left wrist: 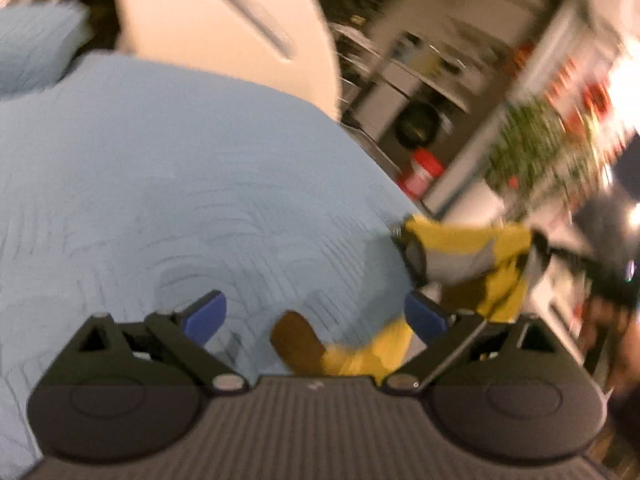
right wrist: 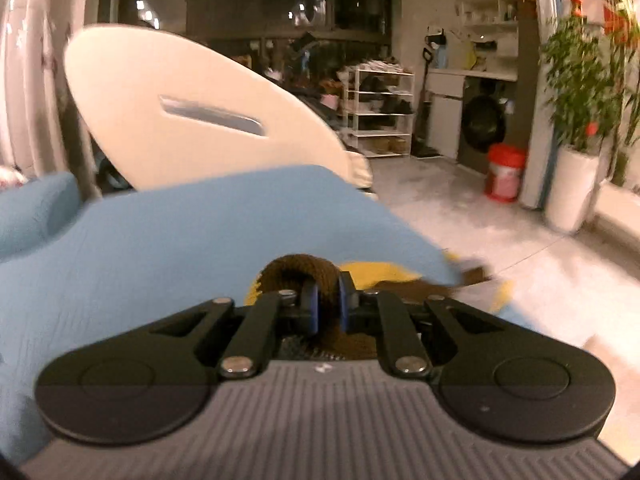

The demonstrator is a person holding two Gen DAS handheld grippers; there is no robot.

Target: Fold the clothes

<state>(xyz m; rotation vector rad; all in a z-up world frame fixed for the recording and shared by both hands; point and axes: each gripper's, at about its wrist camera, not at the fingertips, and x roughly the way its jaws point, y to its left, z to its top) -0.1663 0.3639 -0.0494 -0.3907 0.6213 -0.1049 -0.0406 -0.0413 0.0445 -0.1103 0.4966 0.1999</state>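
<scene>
Right hand-held gripper [right wrist: 328, 306]: we see its pads clamped on the brown cuff of the yellow garment [right wrist: 298, 274].
Left hand-held gripper [left wrist: 316, 318]: jaws stand apart, nothing between the pads.
Yellow garment [left wrist: 472, 248]: we see it lying on the blue bed cover [left wrist: 160, 184], near the edge, just ahead and to the right of the left hand-held gripper.

Left hand-held gripper [left wrist: 316, 316]: ribbed grey body, two round black side housings, black linkage arms on silver pivot screws, blue pads [left wrist: 204, 316] on the fingertips. A thin silver rod runs along its right-side linkage. Right hand-held gripper [right wrist: 328, 306]: same build, with a small pale mark at the middle of the body's front edge.
</scene>
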